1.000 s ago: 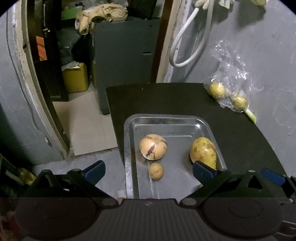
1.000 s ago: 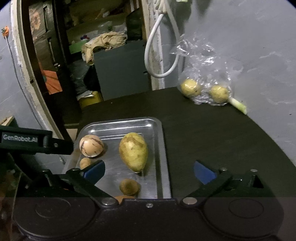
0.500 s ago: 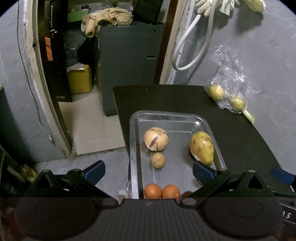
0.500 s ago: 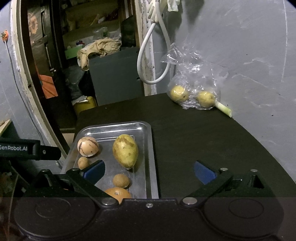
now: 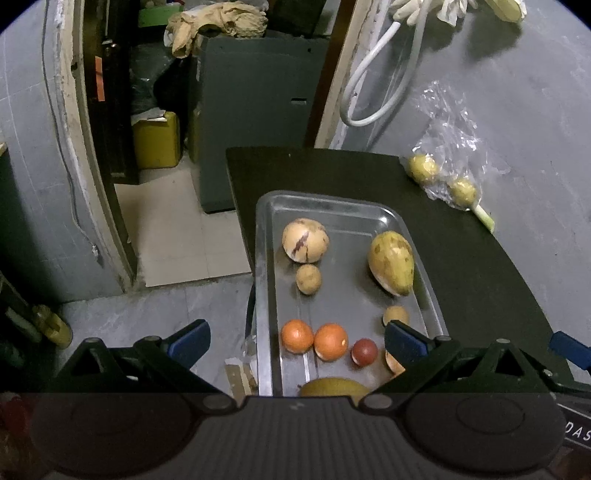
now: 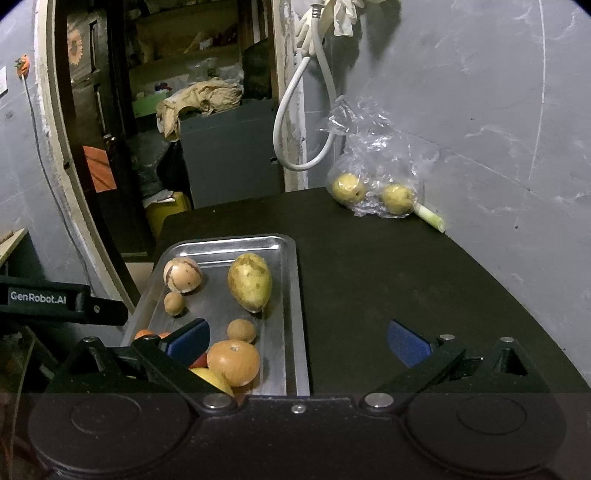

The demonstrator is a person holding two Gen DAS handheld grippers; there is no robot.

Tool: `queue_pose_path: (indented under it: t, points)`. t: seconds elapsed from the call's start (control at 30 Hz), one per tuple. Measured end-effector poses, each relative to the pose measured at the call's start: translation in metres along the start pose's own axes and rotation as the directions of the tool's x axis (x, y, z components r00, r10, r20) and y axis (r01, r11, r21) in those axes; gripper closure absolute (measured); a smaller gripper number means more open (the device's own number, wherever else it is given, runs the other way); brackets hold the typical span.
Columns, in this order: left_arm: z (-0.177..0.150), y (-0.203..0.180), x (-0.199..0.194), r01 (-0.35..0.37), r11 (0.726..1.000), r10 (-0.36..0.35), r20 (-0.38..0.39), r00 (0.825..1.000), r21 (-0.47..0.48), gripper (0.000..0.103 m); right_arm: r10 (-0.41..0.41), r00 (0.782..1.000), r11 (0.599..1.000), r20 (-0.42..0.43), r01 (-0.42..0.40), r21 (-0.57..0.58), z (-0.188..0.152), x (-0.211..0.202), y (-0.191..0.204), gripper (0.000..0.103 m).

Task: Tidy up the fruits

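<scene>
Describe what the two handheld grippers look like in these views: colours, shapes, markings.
Both are matte black. Each camera sees two round discs on a ribbed body, with angular linkage arms ending in blue pads: left gripper, right gripper. The right view shows the left gripper's side lettered "GenRobot.AI" in white. No sleeves or cables are visible.

Grey, scuffed plaster wall [image 6: 480, 110] on my right with a white hose [image 6: 295, 122] looping down it from pale gloves [image 6: 340, 14] hung near the top, and the light is dim. Ahead of me a dark doorway [image 6: 122, 122] opens onto cluttered shelves, with a grey cabinet [image 5: 255, 110] topped by crumpled brown paper [image 5: 214, 26] and a yellow jerrycan [image 5: 157, 140] on the pale tiled floor [image 5: 177, 236] beside it
</scene>
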State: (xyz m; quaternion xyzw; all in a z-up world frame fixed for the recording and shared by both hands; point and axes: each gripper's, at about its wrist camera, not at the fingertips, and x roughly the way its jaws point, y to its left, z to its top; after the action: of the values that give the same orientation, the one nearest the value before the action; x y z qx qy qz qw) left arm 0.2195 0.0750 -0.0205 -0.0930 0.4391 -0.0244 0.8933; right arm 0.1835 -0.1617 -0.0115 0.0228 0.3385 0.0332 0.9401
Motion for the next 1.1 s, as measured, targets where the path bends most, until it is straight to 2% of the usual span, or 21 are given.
queue_pose_path:
  t: [0.43, 0.97, 1.1]
  points:
    - [-0.025, -0.007, -0.019, -0.052, 0.998, 0.053, 0.016, 0.998, -0.035, 0.001, 0.058, 0.998, 0.997, 0.016, -0.057, -0.052, -0.005, -0.011, -0.005, 0.001]
    - [-0.070, -0.053, -0.065, -0.113, 0.988, 0.120, 0.066, 0.991, -0.102, 0.001, 0.147, 0.988, 0.979, 0.038, -0.139, -0.152, -0.014, -0.049, -0.053, 0.001]
    - [-0.083, -0.064, -0.078, -0.130, 0.987, 0.139, 0.088, 0.986, -0.098, 0.001, 0.157, 0.985, 0.971, 0.067, -0.142, -0.190, -0.021, -0.064, -0.063, 0.001]
